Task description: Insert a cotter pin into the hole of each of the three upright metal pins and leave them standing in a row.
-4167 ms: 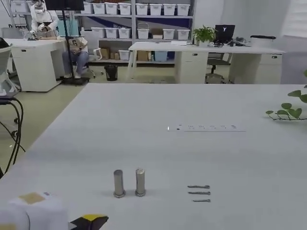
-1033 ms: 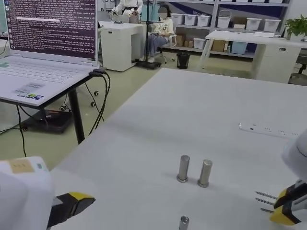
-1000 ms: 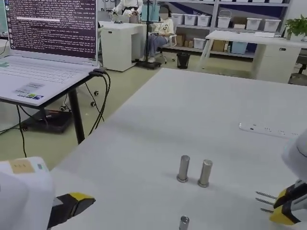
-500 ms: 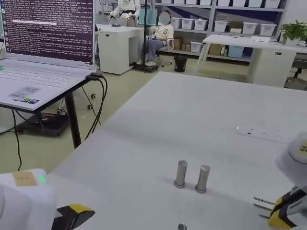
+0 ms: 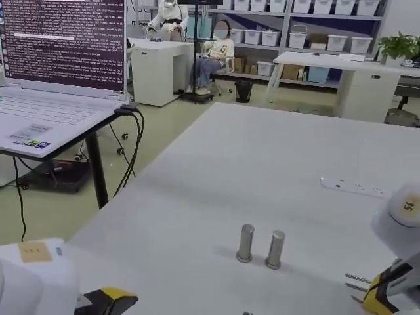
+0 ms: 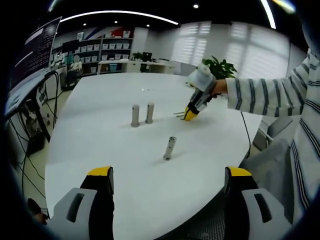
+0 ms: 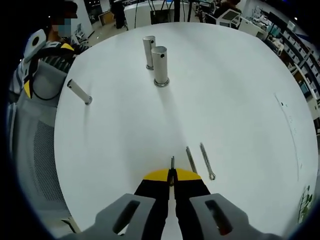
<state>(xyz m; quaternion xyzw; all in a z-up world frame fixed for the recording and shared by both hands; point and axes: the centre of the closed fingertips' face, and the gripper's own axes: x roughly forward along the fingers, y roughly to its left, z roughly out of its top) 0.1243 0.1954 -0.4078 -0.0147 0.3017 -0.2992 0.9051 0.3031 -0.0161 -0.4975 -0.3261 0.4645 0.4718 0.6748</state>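
Pickup looks done — insertion is next in line

Closest to us, the right gripper [image 7: 172,174] is clamped on a cotter pin [image 7: 172,162], whose tip pokes out between the yellow jaw tips. A few seconds ago three such pins lay loose on the table with no gripper at them. Now we count two loose cotter pins [image 7: 191,159] lying side by side just beside the jaws. We judge the first pickup made and none of the three insertions done yet. The left gripper [image 6: 168,174] hangs low over the table's near edge, jaws spread wide with nothing between them.

Further out, the third metal pin [image 7: 80,92] sits well apart from the others, on the left gripper's side. The fisheye leans it, so we cannot tell whether it stands truly upright. Beyond it the two upright metal pins [image 7: 160,64] stand close together but not touching — plain grey cylinders on small flared bases, with no cotter pin sticking out of either. Their holes are too small for us to read. Far back on the white table [image 5: 262,151] lies a power strip [image 5: 354,187].
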